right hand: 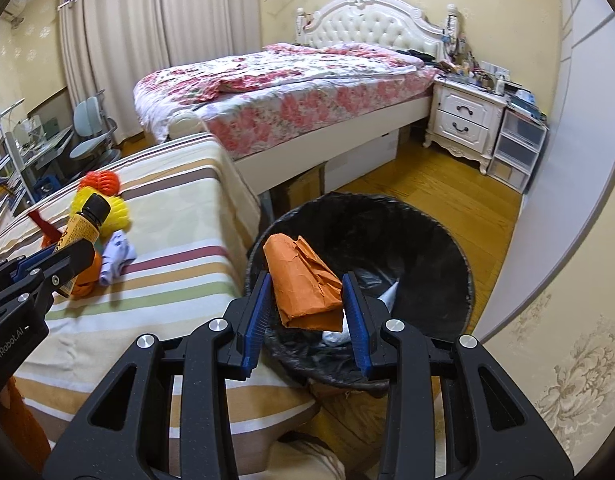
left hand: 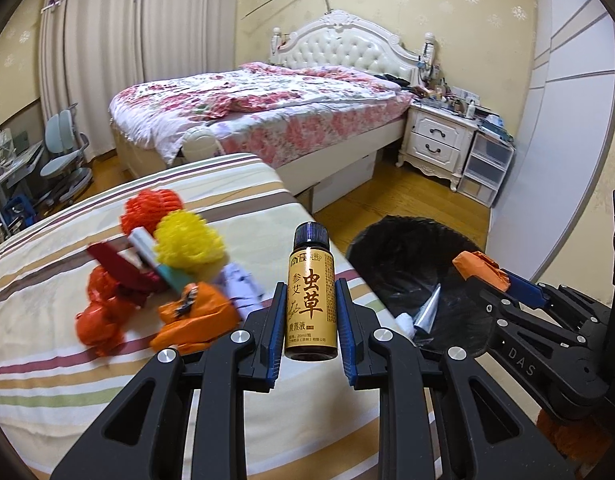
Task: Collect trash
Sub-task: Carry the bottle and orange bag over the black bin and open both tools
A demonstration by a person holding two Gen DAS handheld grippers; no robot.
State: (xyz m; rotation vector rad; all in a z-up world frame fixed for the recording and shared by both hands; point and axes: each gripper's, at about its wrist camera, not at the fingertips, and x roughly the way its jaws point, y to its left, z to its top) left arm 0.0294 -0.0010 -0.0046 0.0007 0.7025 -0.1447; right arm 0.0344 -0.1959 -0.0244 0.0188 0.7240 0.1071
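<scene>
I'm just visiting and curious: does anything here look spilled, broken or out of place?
Nothing spilled or broken. The only oddity is litter heaped on the striped cover: crumpled orange wrappers, red and yellow foam nets. The small bottle looks intact and capped.

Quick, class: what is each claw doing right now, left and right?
Left claw: closed on the small brown bottle, held upright.
Right claw: closed on the crumpled orange paper, over the black bin.
</scene>
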